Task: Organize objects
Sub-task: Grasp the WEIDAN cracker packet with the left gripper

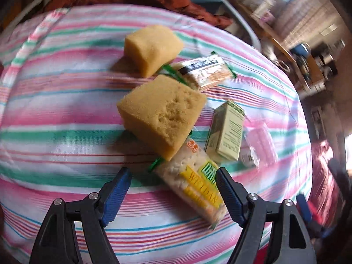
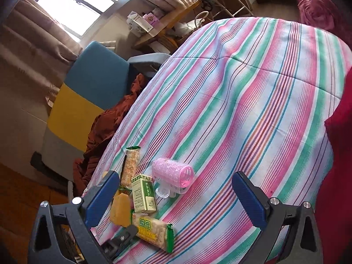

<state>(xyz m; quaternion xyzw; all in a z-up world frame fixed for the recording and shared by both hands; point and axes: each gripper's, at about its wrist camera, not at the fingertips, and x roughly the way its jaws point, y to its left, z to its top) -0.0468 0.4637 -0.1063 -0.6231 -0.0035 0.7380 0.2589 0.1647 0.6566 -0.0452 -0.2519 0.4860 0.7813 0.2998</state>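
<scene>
Snack pack (image 1: 193,189) between spread left gripper (image 1: 173,189) jaws, ungrasped.
Sponges (image 1: 161,112), box (image 1: 226,132), roller (image 2: 173,173) loosely clustered on striped cloth (image 1: 55,110); right gripper (image 2: 176,200) wide, empty; sorting barely begun, seemingly.

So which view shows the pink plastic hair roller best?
The right wrist view: the pink plastic hair roller lies sharp and whole on the striped cloth, beside the green box. The left wrist view shows only a blurred pink shape near the frame's right edge.
</scene>
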